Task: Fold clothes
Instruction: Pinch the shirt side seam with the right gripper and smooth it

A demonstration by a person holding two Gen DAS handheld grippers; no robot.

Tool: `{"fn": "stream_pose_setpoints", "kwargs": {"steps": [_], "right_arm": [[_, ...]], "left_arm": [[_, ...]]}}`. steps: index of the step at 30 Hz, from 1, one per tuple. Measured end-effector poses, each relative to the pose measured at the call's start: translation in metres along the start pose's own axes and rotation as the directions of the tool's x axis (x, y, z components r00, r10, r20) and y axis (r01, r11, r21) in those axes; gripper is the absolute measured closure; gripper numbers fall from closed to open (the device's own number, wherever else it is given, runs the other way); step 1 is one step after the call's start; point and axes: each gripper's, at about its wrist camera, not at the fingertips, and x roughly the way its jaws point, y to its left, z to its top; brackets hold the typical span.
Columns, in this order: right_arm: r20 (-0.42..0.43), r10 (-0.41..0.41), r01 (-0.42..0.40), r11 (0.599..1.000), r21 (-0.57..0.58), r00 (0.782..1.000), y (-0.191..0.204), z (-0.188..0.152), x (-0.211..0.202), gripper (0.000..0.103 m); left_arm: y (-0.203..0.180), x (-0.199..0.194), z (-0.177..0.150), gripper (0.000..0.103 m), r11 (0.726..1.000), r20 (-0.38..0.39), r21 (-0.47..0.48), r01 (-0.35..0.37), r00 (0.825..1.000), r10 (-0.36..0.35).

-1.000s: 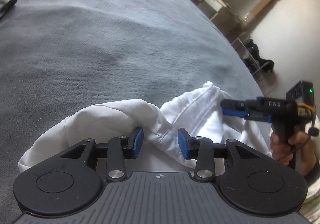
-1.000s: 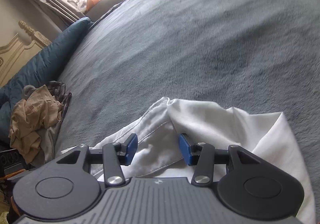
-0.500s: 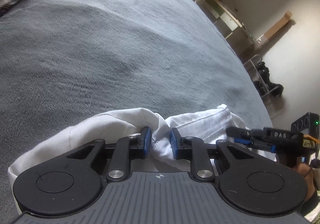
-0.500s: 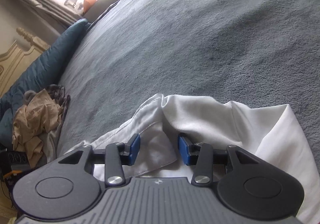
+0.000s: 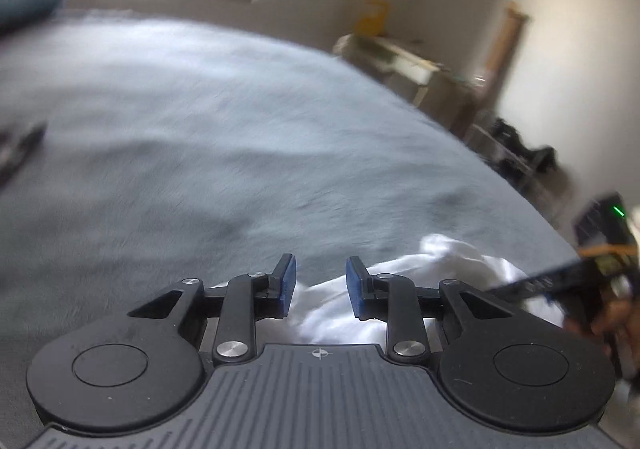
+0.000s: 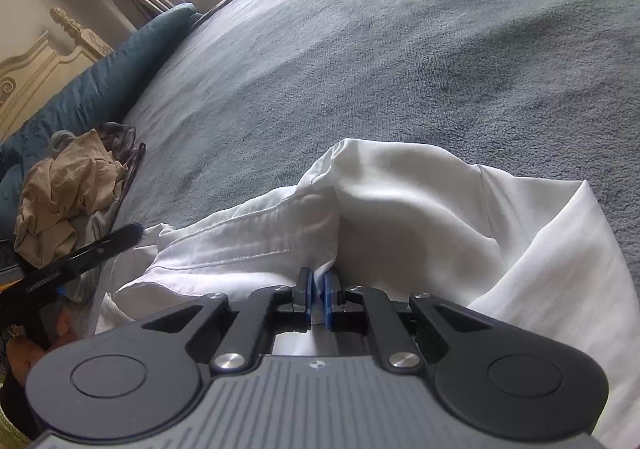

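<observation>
Grey blanket (image 6: 400,49); teal pillow (image 6: 100,85); cream headboard (image 6: 36,61); blurred shelf (image 5: 404,65) by wall.

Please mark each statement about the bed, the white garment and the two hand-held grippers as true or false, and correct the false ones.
1. The right hand-held gripper is shut on a fold of the white cotton garment. True.
2. The left hand-held gripper also pinches the garment. False: its blue pads stand apart with nothing between them.
3. The garment lies on a grey fleece blanket. True.
4. The crumpled beige clothes lie on top of the white garment. False: they sit apart from it, near the dark teal pillow.
5. The white garment is already folded into a neat rectangle. False: it is bunched and creased.
</observation>
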Motion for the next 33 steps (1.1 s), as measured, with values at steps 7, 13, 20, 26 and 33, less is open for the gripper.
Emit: {"fn": "stream_pose_setpoints", "kwargs": {"steps": [7,13,20,26,33], "right_arm": [[-0.005,-0.031,0.031,0.999,-0.017,1.0,0.003,-0.002,-0.01,0.091],[0.081,-0.066,0.074,0.992,-0.1,0.995,0.027,0.006,-0.042,0.081],[-0.015,-0.016,0.012,0.978,-0.209,1.0,0.059,-0.008,-0.001,0.082],[-0.012,-0.053,0.048,0.963,-0.264,0.999,0.059,-0.03,0.012,0.084],[0.023,-0.084,0.087,0.94,-0.33,0.996,0.066,-0.039,0.012,0.082]], "left_arm": [[-0.051,0.037,-0.034,0.075,0.921,-0.209,0.39,0.027,0.976,0.06],[-0.042,0.039,-0.045,0.075,0.904,-0.2,0.427,0.031,0.978,0.06],[-0.037,0.027,-0.044,0.073,0.91,-0.187,0.409,0.064,0.982,0.015],[-0.015,0.002,-0.021,0.07,0.974,-0.085,0.195,0.114,0.991,-0.099],[-0.035,0.041,-0.042,0.069,0.902,-0.11,0.424,-0.085,0.983,0.145]]}}
